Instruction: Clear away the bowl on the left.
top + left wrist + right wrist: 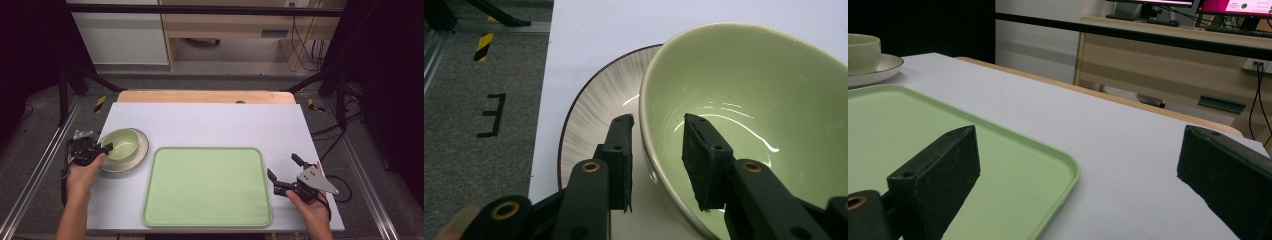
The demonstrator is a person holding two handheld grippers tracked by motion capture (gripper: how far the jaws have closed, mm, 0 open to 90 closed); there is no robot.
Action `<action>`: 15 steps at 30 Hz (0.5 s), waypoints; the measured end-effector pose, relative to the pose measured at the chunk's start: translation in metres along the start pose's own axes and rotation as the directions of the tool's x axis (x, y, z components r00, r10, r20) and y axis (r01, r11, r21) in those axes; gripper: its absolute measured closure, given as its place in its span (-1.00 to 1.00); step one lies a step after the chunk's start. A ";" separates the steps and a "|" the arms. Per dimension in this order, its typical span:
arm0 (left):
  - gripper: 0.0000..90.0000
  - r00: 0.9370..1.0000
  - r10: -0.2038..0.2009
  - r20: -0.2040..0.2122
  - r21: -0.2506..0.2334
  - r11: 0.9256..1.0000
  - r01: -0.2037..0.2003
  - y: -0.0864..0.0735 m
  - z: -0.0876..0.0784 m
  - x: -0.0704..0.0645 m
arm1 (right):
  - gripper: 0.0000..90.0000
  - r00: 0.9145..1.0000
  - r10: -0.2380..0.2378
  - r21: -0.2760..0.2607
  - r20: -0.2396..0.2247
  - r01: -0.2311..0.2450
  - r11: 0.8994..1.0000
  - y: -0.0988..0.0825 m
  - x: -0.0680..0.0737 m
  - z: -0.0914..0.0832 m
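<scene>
Left gripper view — bowl (749,100) rim contact unclear, plate (594,105) half-hidden.

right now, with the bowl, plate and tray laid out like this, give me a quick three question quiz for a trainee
1. True or false: the glossy pale green bowl sits on the flat light green tray.
2. Which part of the bowl do the left gripper's jaws straddle? A) its rim wall B) its base C) nothing
3. What lies under the bowl?

Key:
1. False. It sits on the round off-white plate with a dark rim, left of the tray.
2. A. One jaw is inside the bowl and one outside; whether the pads press yet is unclear.
3. The plate, on the white table. The right gripper hangs open beside the tray.
</scene>
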State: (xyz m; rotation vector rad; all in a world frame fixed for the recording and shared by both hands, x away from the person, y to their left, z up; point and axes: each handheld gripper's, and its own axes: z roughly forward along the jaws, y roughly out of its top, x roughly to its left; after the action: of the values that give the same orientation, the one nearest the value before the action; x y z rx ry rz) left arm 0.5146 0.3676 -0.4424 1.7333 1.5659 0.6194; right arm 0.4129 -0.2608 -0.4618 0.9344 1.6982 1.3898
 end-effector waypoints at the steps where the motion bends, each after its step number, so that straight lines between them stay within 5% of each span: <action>1: 0.47 1.000 0.000 0.000 0.000 1.000 0.000 0.000 0.000 0.000 | -0.91 1.000 0.000 0.000 0.000 0.000 1.000 0.000 0.000 0.000; 15: 0.64 1.000 0.009 -0.021 0.031 0.999 -0.008 0.003 0.002 -0.001 | -0.91 1.000 0.005 0.002 0.002 -0.005 1.000 0.000 -0.001 0.000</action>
State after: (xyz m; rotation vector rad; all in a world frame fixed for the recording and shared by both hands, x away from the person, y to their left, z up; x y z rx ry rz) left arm 0.5181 0.3659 -0.4414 1.7624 1.5911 0.6228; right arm 0.4133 -0.2620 -0.4619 0.9411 1.6974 1.3900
